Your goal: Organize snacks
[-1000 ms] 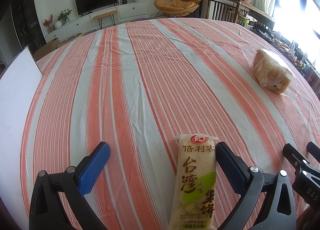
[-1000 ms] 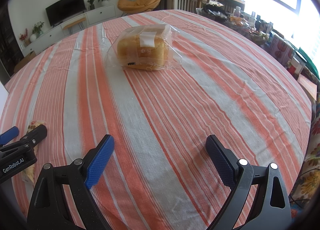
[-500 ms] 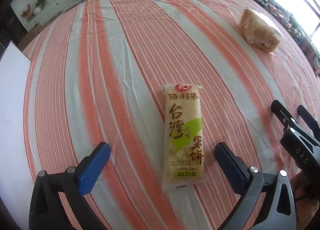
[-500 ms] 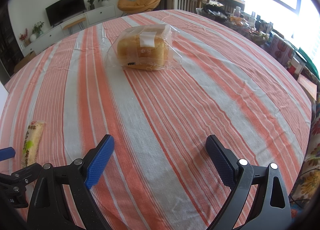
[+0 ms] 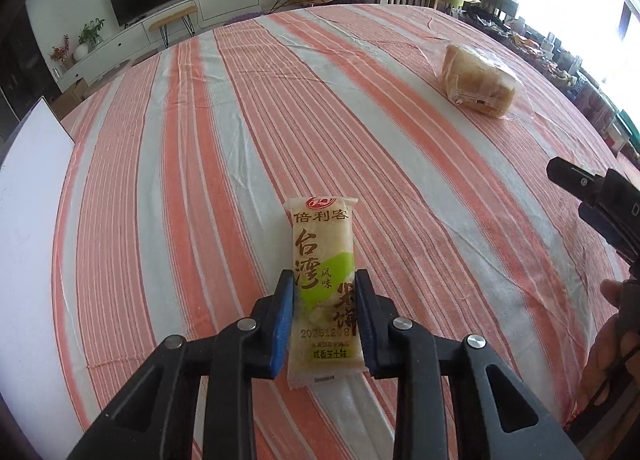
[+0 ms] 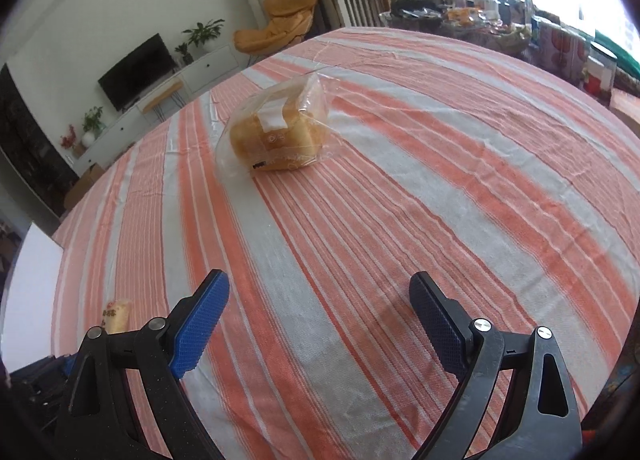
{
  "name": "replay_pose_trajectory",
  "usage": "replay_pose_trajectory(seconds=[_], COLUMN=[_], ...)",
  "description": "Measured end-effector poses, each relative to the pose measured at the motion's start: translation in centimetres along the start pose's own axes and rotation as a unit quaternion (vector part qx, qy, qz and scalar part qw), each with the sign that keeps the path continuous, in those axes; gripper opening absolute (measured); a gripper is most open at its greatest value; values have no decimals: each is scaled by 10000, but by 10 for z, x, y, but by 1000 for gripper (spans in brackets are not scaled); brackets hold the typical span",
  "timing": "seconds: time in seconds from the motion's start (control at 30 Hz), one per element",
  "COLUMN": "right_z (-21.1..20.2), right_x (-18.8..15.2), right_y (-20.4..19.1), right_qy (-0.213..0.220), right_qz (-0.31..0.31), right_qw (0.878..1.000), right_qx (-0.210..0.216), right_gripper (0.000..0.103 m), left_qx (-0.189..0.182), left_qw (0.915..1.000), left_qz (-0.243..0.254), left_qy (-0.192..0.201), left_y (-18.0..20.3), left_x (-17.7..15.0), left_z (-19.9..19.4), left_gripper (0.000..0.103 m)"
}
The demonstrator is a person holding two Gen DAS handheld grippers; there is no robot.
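A long pale rice cracker packet [image 5: 324,252] with a green patch and printed characters lies lengthwise between my left gripper's [image 5: 325,280] blue pads. The jaws are closing, and both pads press against the packet's sides near its lower half. Its top end also peeks out in the right wrist view as the packet [image 6: 116,314] at the lower left. A loaf of bread in a clear bag [image 5: 476,80] rests on the striped cloth at the far right. My right gripper [image 6: 319,284] stands open above bare cloth, with the bread bag [image 6: 276,140] well ahead of it.
An orange and white striped tablecloth [image 5: 224,148] covers the round table. A white board [image 5: 28,200] leans at the left edge. My right gripper's black tips [image 5: 592,196] and a hand [image 5: 612,344] show at the right. Cluttered shelves stand beyond the far right rim.
My left jaws have come in from wide apart onto the packet's sides, and the view has tipped up. The right gripper has rolled and shifted, staying open.
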State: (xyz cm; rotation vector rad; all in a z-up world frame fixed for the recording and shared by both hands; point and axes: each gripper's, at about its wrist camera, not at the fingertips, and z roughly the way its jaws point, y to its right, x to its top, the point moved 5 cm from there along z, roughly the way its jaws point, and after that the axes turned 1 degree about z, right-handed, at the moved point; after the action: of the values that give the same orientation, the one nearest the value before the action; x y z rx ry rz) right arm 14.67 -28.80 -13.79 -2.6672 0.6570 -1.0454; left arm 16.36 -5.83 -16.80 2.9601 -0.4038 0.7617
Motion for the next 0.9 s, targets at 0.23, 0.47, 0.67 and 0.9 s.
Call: replay_pose_trajectory(seconds=[0.23, 0.47, 0.67, 0.9], right_z=[6, 97, 114, 53], right_x=[95, 119, 90, 51], right_y=[-28, -80, -53, -40], right_qy=[-44, -1117, -1193, -1191], right_qz=[-189, -1066, -778, -952], right_qw=[9993, 9810, 9843, 9881], right_qx=[-326, -1172, -1043, -198], right_gripper=[95, 93, 76, 74], left_qx=[49, 6, -197, -487], left_qw=[9995, 9994, 9992, 9974], left_qz=[-83, -51, -184, -511], left_qy=[289, 339, 281, 146], left_y=[1, -1, -6, -20], left_x=[-6, -11, -10, -17], left_z=[-3, -5, -5, -15], left_gripper=[29, 29, 29, 28])
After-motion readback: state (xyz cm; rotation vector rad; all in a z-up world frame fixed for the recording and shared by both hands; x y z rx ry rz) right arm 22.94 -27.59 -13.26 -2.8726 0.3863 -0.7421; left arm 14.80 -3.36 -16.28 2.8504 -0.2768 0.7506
